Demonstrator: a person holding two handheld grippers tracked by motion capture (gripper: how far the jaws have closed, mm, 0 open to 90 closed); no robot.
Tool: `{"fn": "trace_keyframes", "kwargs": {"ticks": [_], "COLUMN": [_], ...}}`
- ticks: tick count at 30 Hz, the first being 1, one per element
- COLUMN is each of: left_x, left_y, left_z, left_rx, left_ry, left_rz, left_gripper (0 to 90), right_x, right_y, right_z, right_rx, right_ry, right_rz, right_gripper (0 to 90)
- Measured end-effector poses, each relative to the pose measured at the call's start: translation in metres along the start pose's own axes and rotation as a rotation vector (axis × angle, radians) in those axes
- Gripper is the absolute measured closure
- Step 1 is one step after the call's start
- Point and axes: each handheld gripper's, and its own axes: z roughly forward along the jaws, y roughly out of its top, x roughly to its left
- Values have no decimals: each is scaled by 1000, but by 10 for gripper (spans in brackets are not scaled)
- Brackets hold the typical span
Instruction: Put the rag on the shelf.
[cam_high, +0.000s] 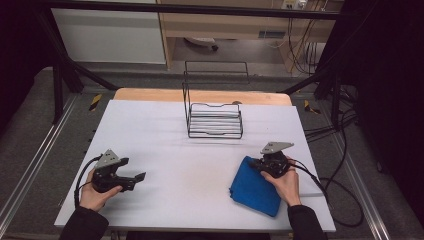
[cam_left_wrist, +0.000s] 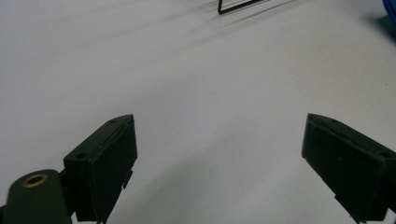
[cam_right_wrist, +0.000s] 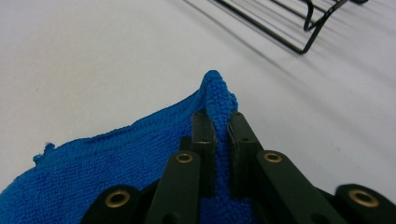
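Right gripper (cam_right_wrist: 217, 128) pinches blue cloth (cam_high: 254, 187) corner.
Left gripper (cam_high: 131, 177) wide, empty (well off cloth); cloth folded, not yet lifted.

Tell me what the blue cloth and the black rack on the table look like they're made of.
The blue cloth looks like microfibre or terry: the right gripper view shows a fuzzy, looped pile, and it bunches softly where the right claw pinches its corner. The black rack looks like thin metal wire with a dark, probably painted or coated finish: slim rigid rods, bent at the corners, with open gaps between them.
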Motion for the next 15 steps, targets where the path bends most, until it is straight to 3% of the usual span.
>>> {"fn": "trace_keyframes", "kwargs": {"ticks": [9, 11, 12, 14, 15], "left_x": [0, 0, 0, 0, -1], "left_y": [0, 0, 0, 0, 0], "left_z": [-1, 0, 0, 0, 0], "left_rx": [5, 5, 6, 6, 7], "left_ry": [7, 7, 8, 8, 9], "left_rz": [7, 8, 8, 6, 6], "left_gripper": [107, 107, 107, 107, 107], "right_x": [-14, -16, -16, -11, -11], "right_y": [17, 16, 16, 17, 17], "right_z": [29, 35, 35, 27, 27], "right_rx": [22, 27, 27, -24, -24], "right_ry": [-40, -84, -84, -113, -113], "right_rz": [-13, -5, -5, 19, 19], "right_gripper": [820, 708, 708, 550, 550]}}
